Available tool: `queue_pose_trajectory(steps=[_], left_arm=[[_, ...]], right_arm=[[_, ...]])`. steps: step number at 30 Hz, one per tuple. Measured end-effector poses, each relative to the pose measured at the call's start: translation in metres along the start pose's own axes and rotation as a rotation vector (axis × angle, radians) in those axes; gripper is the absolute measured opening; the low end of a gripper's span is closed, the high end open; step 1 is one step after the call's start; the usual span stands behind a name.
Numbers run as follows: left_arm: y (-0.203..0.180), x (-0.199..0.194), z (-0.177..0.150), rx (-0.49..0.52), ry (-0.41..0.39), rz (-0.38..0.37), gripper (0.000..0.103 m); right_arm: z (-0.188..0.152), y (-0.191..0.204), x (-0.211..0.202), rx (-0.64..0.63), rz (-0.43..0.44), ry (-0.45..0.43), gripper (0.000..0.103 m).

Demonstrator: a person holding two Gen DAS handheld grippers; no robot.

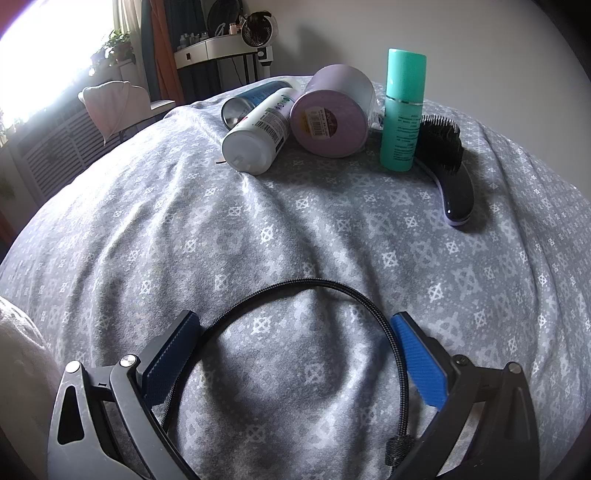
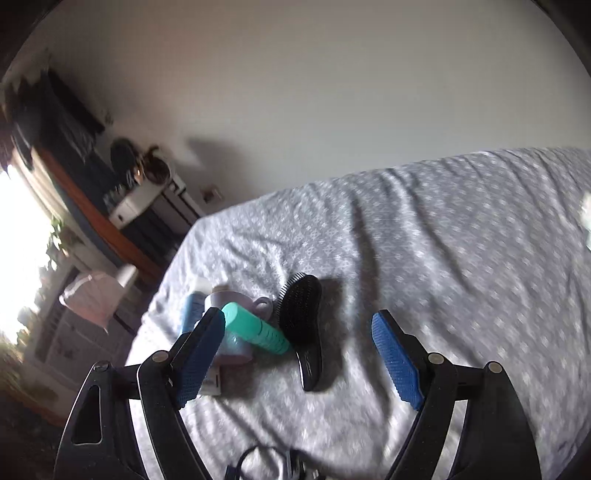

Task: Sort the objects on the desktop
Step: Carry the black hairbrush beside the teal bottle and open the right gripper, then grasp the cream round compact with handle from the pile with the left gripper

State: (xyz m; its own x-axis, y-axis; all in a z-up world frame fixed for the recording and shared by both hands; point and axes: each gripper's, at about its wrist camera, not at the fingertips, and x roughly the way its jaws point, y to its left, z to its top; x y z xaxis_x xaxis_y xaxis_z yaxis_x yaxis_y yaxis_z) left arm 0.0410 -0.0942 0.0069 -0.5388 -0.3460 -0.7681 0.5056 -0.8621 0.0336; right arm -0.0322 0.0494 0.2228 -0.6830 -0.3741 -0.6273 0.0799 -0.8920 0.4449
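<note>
Grey cloth with little white marks (image 1: 280, 229) covers the whole surface, and it is full of soft wrinkles. Behind it is a plain pale wall (image 2: 332, 92). At the upper left of both views, a bright window (image 1: 40, 48) lets in strong light, with green plants (image 1: 114, 46) and a small fan (image 1: 256, 27) on a stand close by.

Low in the left wrist view, the left gripper (image 1: 295, 328) hangs just over the cloth. Its jaws are spread wide and hold nothing. A black cord (image 1: 384, 325) curves in a loop between them.

The right gripper (image 2: 299, 325) is tilted, so the room looks slanted in its view. Its jaws are spread wide too and hold nothing. That view is a bit blurry.

All the things sit in a bunch in the upper middle of the left wrist view. A teal bottle (image 1: 402, 110) stands upright. A black hairbrush (image 1: 448, 166) lies just right of it, bristles up. A purple round box (image 1: 332, 114) lies on its side, left of the teal bottle. A white bottle (image 1: 258, 136) lies on its side next to the box, and a blue can (image 1: 247, 103) lies behind it.
</note>
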Motion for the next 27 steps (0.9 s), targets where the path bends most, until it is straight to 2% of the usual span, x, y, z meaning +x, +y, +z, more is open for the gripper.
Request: queue_pose_trajectory(steps=[6, 9, 12, 15, 17, 19, 21, 22, 25, 27], left_arm=[[0.001, 0.000, 0.000, 0.006, -0.001, 0.009, 0.103], [-0.001, -0.001, -0.001, 0.010, 0.000, 0.015, 0.103], [0.004, -0.003, 0.000, -0.016, 0.047, -0.008, 0.103], [0.003, -0.012, 0.000, 0.014, 0.127, -0.055, 0.103], [0.002, -0.026, -0.002, 0.040, 0.157, -0.149, 0.102], [-0.003, -0.049, -0.002, 0.077, 0.146, -0.250, 0.102], [-0.018, -0.082, -0.001, 0.164, 0.111, -0.350, 0.102], [-0.030, -0.103, 0.000, 0.226, 0.083, -0.412, 0.102], [-0.088, -0.172, 0.000, 0.487, -0.040, -0.613, 0.102], [-0.130, -0.220, -0.009, 0.696, -0.142, -0.732, 0.103]], right_arm=[[-0.047, -0.063, -0.117, 0.083, -0.094, -0.077, 0.084], [-0.074, -0.117, -0.172, 0.181, -0.147, -0.089, 0.084], [-0.102, -0.179, -0.223, 0.308, -0.237, -0.123, 0.084], [-0.125, -0.230, -0.277, 0.414, -0.362, -0.231, 0.084], [-0.140, -0.256, -0.316, 0.457, -0.446, -0.337, 0.084], [-0.155, -0.275, -0.349, 0.499, -0.546, -0.450, 0.084], [-0.174, -0.289, -0.378, 0.557, -0.650, -0.574, 0.084], [-0.186, -0.296, -0.392, 0.595, -0.707, -0.642, 0.085], [-0.209, -0.308, -0.414, 0.680, -0.808, -0.738, 0.085], [-0.219, -0.318, -0.426, 0.747, -0.793, -0.774, 0.085]])
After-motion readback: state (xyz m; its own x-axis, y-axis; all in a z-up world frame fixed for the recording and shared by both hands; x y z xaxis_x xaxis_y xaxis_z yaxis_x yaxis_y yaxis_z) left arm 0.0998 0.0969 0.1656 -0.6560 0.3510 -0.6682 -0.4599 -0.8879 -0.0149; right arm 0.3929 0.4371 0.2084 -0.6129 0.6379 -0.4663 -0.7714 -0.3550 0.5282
